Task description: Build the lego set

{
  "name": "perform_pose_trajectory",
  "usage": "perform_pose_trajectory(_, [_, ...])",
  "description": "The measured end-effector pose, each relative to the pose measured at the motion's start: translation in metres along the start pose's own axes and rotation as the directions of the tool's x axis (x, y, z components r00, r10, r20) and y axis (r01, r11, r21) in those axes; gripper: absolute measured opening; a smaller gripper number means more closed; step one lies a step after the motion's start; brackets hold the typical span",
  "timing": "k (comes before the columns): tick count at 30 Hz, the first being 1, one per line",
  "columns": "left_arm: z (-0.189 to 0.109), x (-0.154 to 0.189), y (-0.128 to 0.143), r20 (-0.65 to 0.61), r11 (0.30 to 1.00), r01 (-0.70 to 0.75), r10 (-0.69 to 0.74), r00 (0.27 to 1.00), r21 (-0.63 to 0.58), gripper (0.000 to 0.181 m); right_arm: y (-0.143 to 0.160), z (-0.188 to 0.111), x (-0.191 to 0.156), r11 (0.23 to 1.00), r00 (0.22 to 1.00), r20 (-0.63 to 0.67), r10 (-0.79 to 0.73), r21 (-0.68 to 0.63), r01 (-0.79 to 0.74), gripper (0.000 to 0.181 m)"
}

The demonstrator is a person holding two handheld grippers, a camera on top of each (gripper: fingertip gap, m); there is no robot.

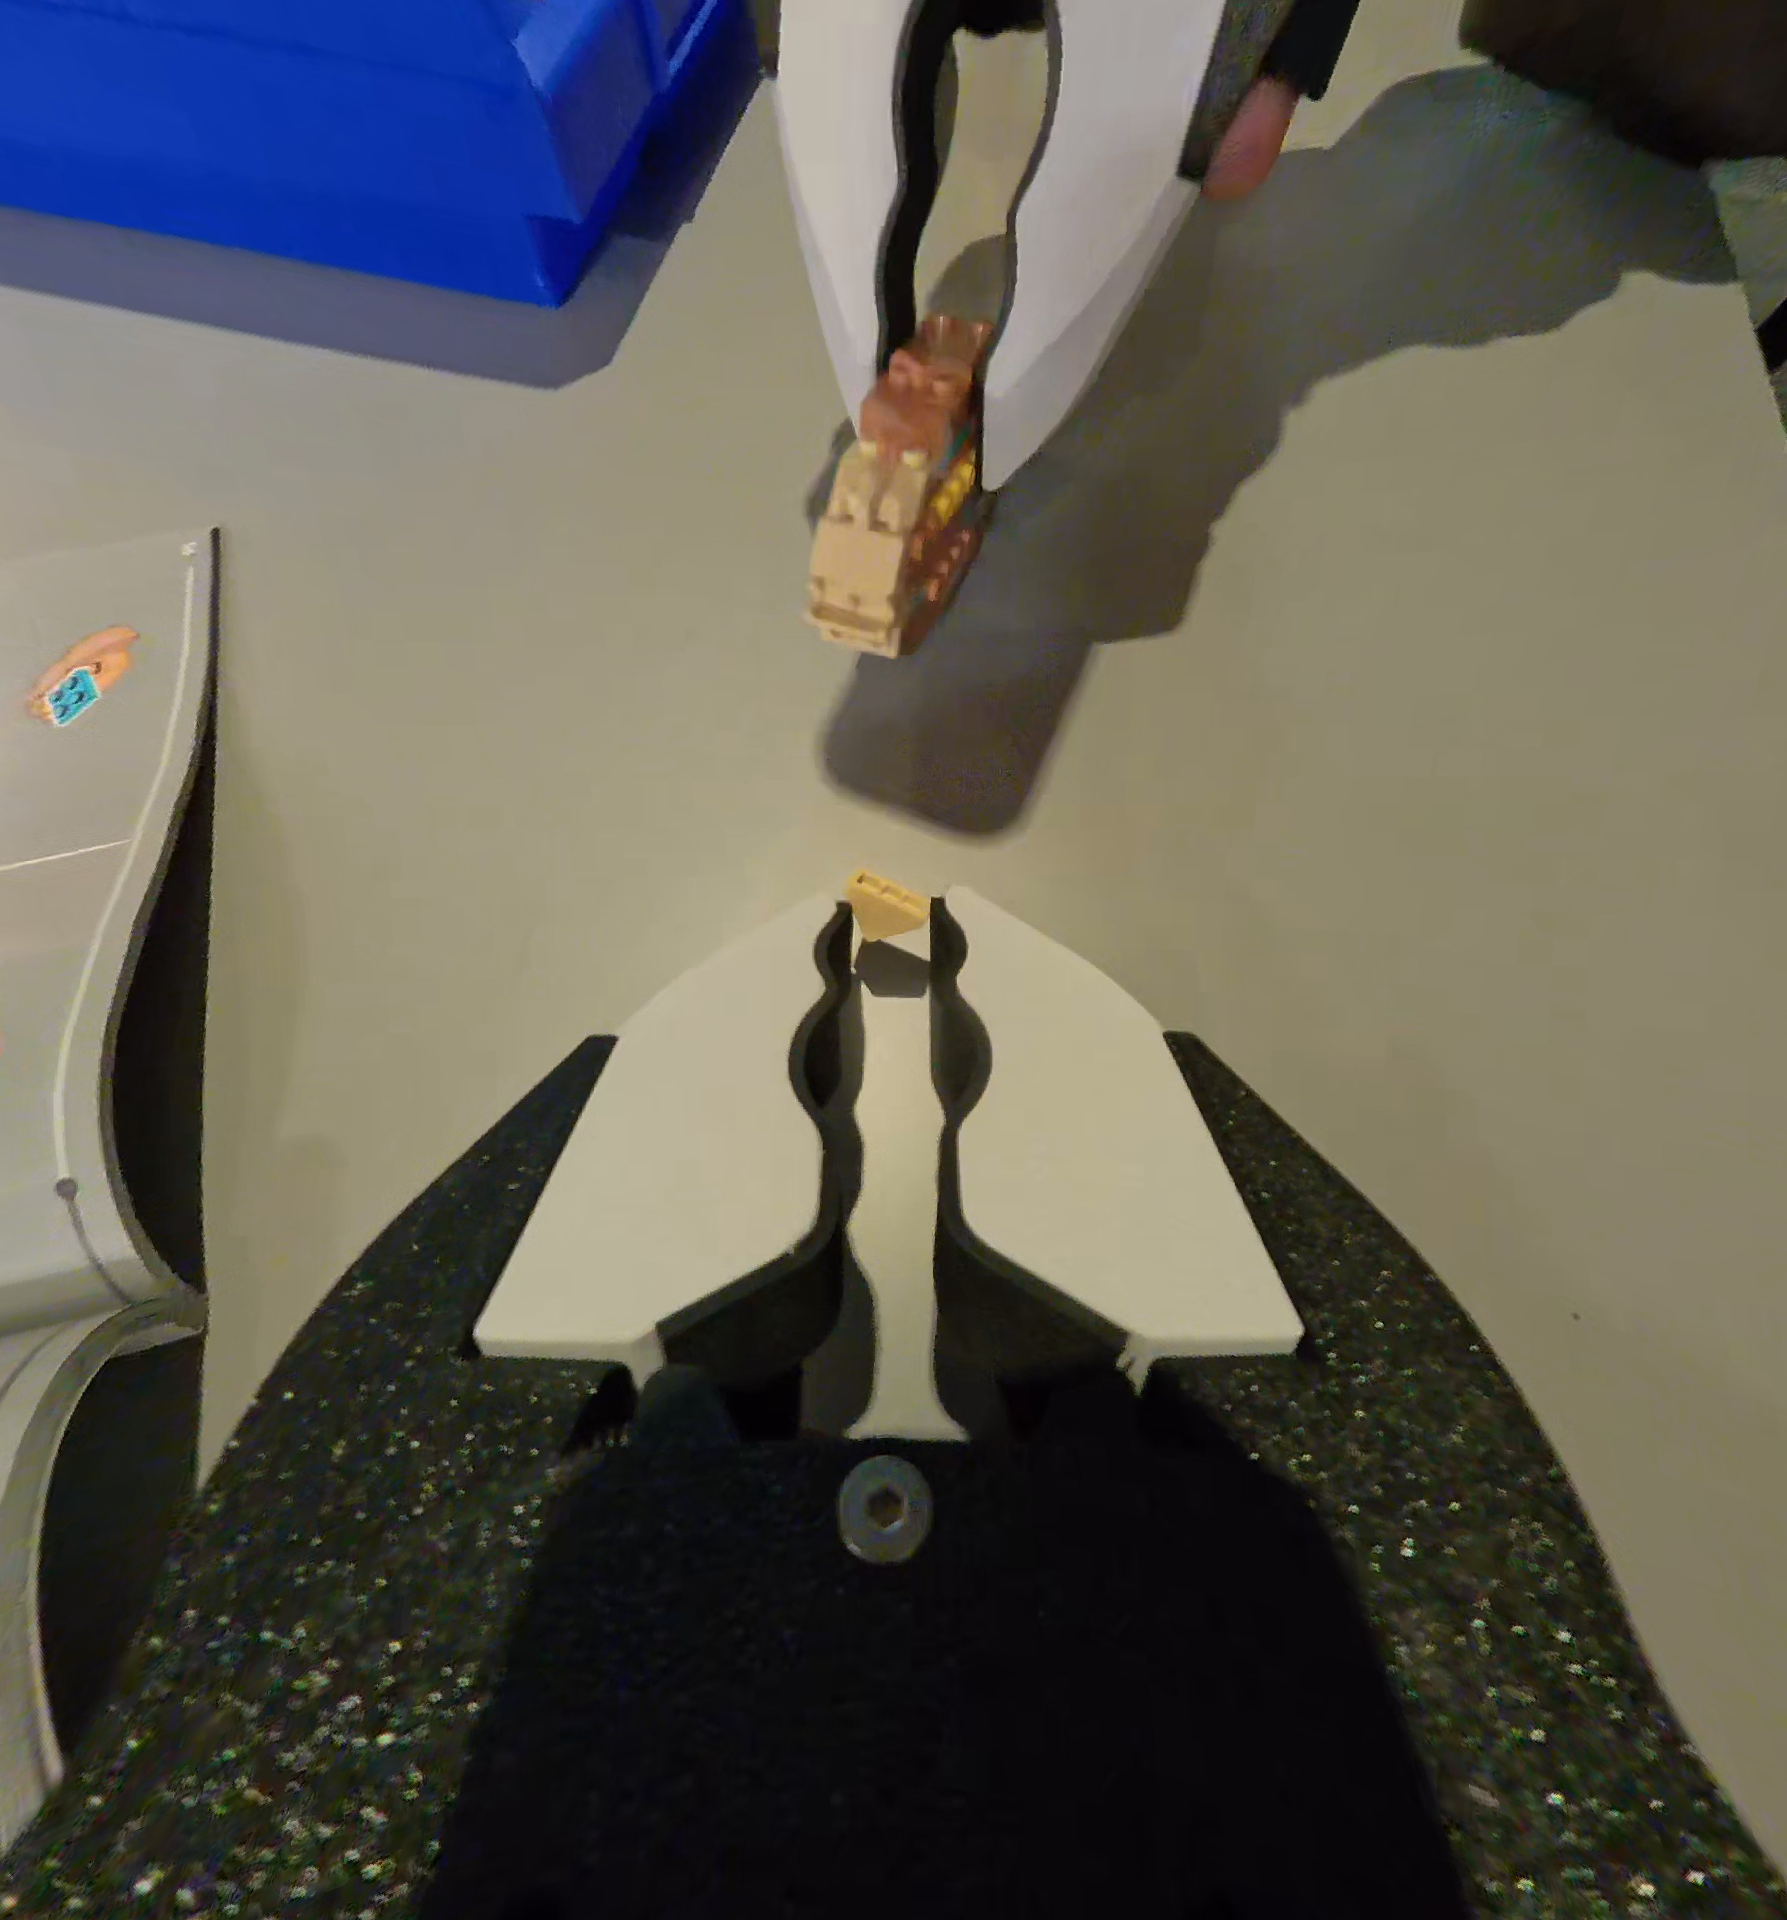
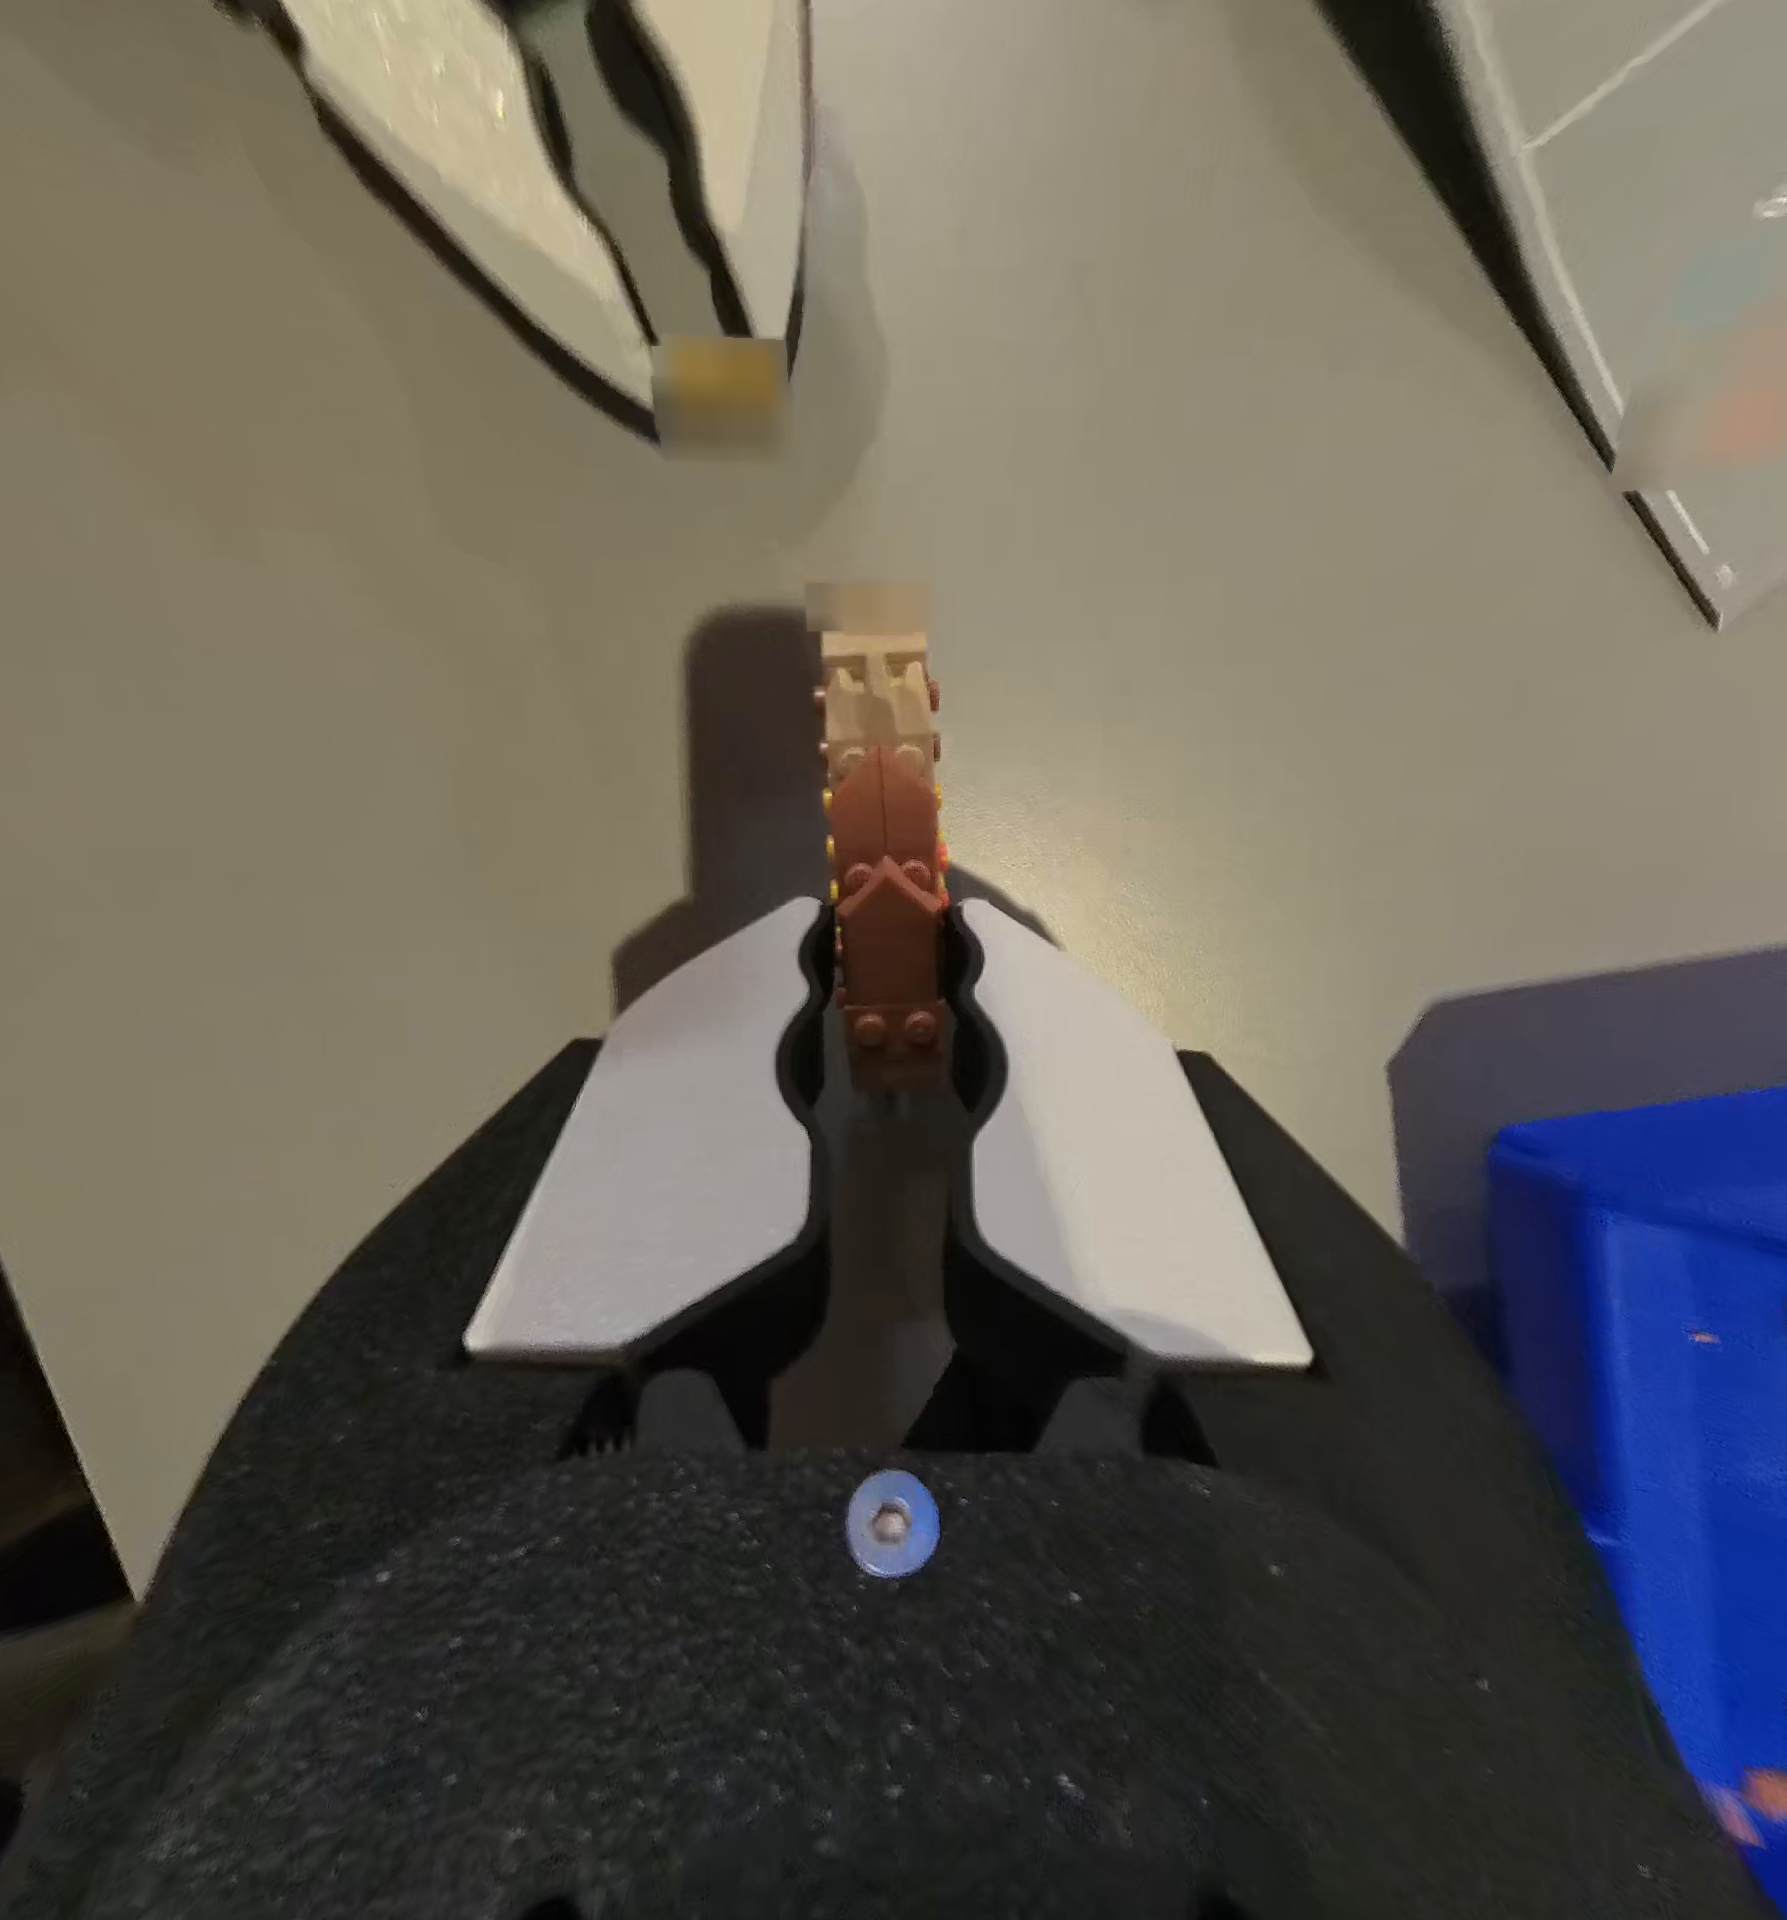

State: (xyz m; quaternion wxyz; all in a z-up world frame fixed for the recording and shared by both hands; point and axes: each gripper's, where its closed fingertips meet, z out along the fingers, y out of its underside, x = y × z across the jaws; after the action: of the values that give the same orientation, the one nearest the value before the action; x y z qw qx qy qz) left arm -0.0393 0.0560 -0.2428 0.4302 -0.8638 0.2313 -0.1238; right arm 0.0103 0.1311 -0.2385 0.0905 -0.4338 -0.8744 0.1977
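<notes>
My left gripper (image 1: 891, 906) is shut on a small tan sloped lego piece (image 1: 882, 904), held at its fingertips above the table. Opposite it, my right gripper (image 1: 939, 436) is shut on a brown and tan lego build (image 1: 894, 509) whose tan end points toward my left gripper. In the right wrist view my right gripper (image 2: 889, 914) holds the lego build (image 2: 884, 831) by its brown end. The left gripper (image 2: 717, 384) shows there, blurred, at the top with the tan piece (image 2: 723, 400) at its tip, a short gap from the build.
A blue parts bin (image 1: 328, 135) stands at the far left of the grey table (image 1: 1388, 831); it shows at the lower right in the right wrist view (image 2: 1678, 1455) with loose pieces inside. An open instruction booklet (image 1: 58, 935) lies at the left. A person's thumb (image 1: 1247, 145) rests on the right gripper. The left gripper's tips are roughly 10 cm from the right gripper's.
</notes>
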Motion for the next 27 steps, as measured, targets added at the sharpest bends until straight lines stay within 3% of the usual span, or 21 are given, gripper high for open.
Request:
perform_pose_trajectory(6, [-0.006, -0.005, 0.001, 0.018, 1.000, 0.008, -0.008, 1.000, 0.006, 0.014, -0.004, 0.006, -0.004, 0.977, 0.994, -0.002, -0.106, -0.188, 0.103, 0.020])
perform_pose_trajectory(12, [-0.005, -0.003, 0.002, 0.008, 1.000, -0.001, 0.001, 1.000, -0.005, 0.014, -0.008, 0.009, -0.005, 0.967, 0.993, -0.004, -0.115, -0.231, 0.111, 0.020])
perform_pose_trajectory(20, [-0.005, -0.002, 0.000, 0.003, 1.000, -0.002, 0.002, 1.000, 0.009, 0.014, -0.014, 0.010, -0.010, 0.979, 0.994, -0.022, -0.105, -0.177, 0.100, 0.027])
perform_pose_trajectory(27, [-0.011, -0.004, -0.006, -0.017, 0.998, 0.035, -0.034, 0.999, 0.060, 0.014, -0.030, -0.009, -0.008, 0.995, 0.993, -0.059, -0.099, -0.028, 0.098, 0.037])
